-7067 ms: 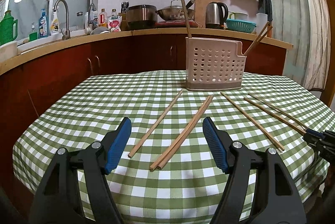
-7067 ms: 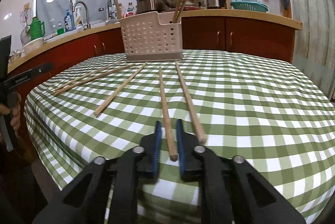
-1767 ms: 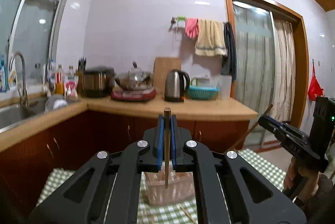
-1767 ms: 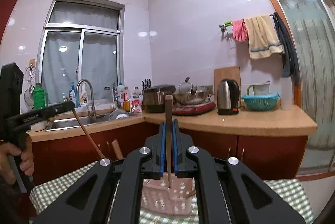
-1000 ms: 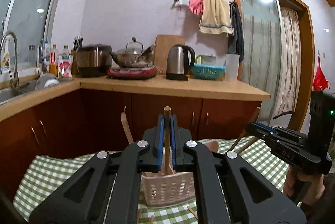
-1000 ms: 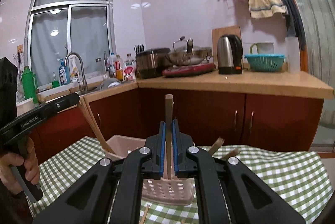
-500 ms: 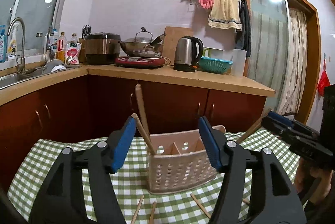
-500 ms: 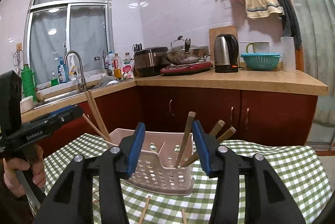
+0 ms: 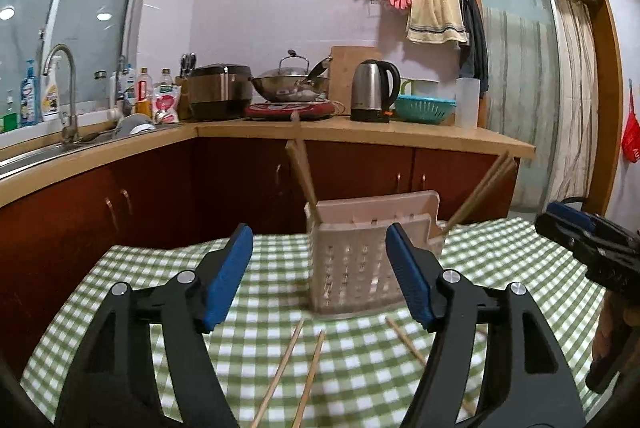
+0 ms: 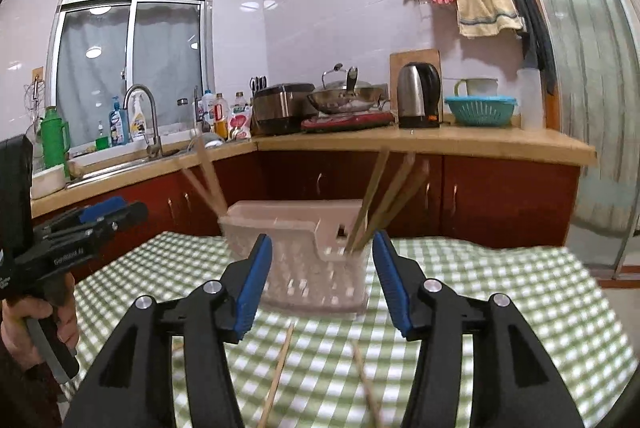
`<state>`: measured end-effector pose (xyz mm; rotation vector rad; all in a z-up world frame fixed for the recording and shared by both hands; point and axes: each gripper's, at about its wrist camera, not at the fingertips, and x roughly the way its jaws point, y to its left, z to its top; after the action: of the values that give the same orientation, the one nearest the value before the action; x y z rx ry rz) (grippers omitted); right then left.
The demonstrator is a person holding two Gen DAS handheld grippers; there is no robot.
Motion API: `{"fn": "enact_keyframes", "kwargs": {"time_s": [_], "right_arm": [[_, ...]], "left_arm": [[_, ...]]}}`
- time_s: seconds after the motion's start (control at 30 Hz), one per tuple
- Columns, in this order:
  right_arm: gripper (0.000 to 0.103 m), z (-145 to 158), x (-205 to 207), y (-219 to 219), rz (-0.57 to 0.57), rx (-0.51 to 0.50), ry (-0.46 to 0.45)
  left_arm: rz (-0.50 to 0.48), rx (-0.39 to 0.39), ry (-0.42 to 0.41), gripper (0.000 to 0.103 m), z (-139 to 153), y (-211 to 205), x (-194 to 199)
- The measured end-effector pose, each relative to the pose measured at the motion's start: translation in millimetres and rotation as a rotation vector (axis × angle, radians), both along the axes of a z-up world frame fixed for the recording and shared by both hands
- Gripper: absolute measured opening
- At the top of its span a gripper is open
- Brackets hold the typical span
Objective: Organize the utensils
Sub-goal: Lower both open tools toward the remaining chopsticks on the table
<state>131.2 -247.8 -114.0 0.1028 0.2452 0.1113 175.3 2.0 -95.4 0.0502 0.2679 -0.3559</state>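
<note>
With both the left gripper [image 9: 320,276] and right gripper [image 10: 322,282] opening empty before the utensil basket [image 9: 356,268] (chopsticks already standing inside), each must next drop to the loose chopsticks [image 9: 308,372] lying on the worktop [image 9: 140,268].

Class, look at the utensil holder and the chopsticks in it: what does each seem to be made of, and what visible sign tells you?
Utensil holder: probably plastic; pale, matte, moulded walls with rows of holes. Chopsticks: apparently wood or bamboo; tan, dull, squared ends.
</note>
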Motion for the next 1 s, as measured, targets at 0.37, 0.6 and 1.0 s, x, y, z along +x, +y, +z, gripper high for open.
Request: {"fn": "enact_keyframes", "kwargs": {"time_s": [0.37,0.6,1.0], "right_arm": [[0.048,-72.2,-41.2,31.8,0.047,-0.003,0.09],[0.037,-100.8,-39.4,38.7,0.08,0.01,0.197],[0.008,-132.7,-29.4,55.4,0.117,-0.049,0.358]], "left_arm": [[0.078,0.008,0.104,0.067,-55.5,28.1,-45.7],[0.121,0.021,0.163,0.067,-78.2,43.0,-62.4],[0.135,0.033,0.221,0.067,-100.1,48.3,-69.8]]}}
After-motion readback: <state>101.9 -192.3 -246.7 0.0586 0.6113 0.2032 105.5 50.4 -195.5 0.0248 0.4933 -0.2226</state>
